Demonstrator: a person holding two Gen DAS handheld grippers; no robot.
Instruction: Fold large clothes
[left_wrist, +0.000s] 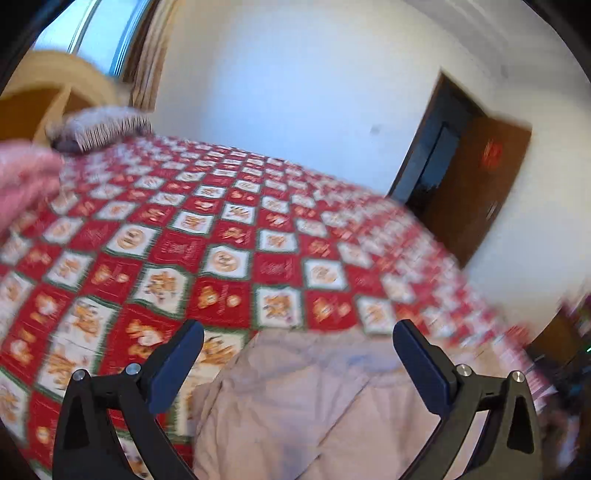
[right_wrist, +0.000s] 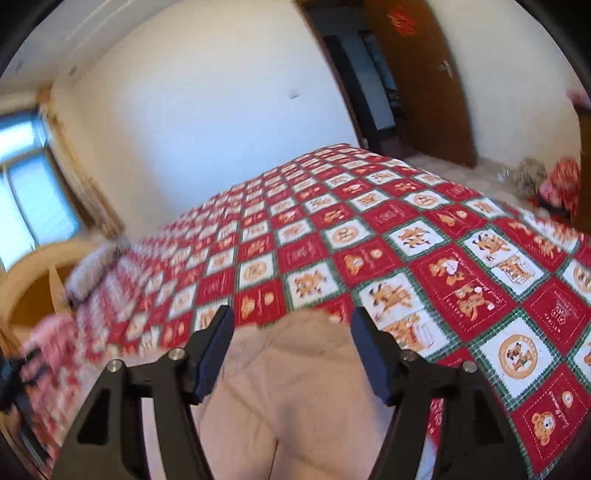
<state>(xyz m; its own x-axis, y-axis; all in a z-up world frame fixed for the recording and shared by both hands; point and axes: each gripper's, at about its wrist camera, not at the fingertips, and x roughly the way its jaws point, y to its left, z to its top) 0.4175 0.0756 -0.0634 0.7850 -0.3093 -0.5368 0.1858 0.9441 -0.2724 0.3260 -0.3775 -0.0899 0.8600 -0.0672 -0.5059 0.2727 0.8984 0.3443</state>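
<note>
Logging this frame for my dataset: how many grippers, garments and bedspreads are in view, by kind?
Grippers: 2, left gripper and right gripper, both open.
Garments: 1, beige garment.
Bedspreads: 1, red checked bedspread.
Total: 4

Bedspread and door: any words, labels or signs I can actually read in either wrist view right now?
None can be read.
Bedspread: small lettering in the red squares and round bear medallions, too small and blurred to make out.
Door: red decoration near the top, blurred; no characters can be told.
Beige garment: no label or print visible.
</note>
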